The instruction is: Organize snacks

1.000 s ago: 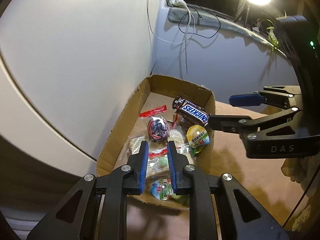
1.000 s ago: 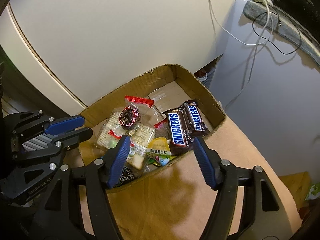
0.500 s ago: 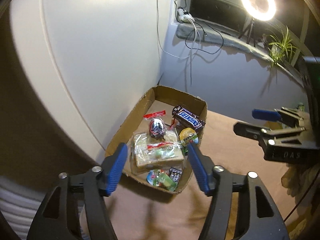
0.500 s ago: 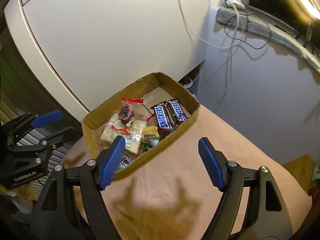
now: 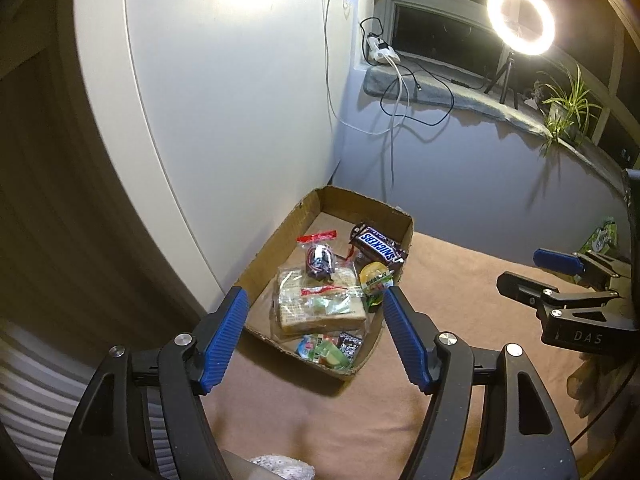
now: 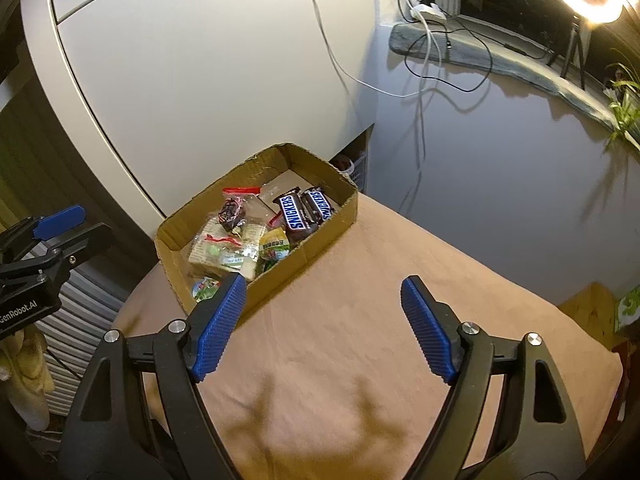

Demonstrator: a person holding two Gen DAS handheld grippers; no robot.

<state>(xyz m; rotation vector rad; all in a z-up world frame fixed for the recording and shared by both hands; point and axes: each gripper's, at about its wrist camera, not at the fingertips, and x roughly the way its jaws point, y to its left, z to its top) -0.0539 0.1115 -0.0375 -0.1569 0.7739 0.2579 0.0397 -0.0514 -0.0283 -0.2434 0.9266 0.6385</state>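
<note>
- On the counter (image 6: 360, 340), which is covered by a plain tan-brown cloth, everything for the task sits near the far left corner, close to a large white cabinet door (image 5: 224, 120).
- The shallow brown cardboard box (image 5: 280, 236) with open top stands at the counter's edge, and all the snacks visible on the counter lie inside it.
- The left gripper (image 5: 316, 334) hangs above the near end of the box; its blue ribbed fingers (image 5: 224, 340) have just been opening, they stand wide apart, and nothing is between them.
- The right gripper (image 6: 320, 324) is over the bare cloth, well apart from the box; its blue fingers (image 6: 428, 336) have also just been opening, they are wide and hold nothing.
- A clear plastic pack of pale crackers with a red strip (image 5: 320, 304) lies in the middle of the box.
- Two dark brown Snickers bars (image 6: 304, 210) lie side by side at the far end, near the right wall.
- A small clear bag with a red zip top and a dark sweet inside (image 5: 318, 256) rests partly on the cracker pack.
- A round yellow-green jelly cup (image 6: 274, 246) sits between the bars and the crackers.
- Small colourful wrapped sweets (image 5: 328, 346) lie at the near end.
</note>
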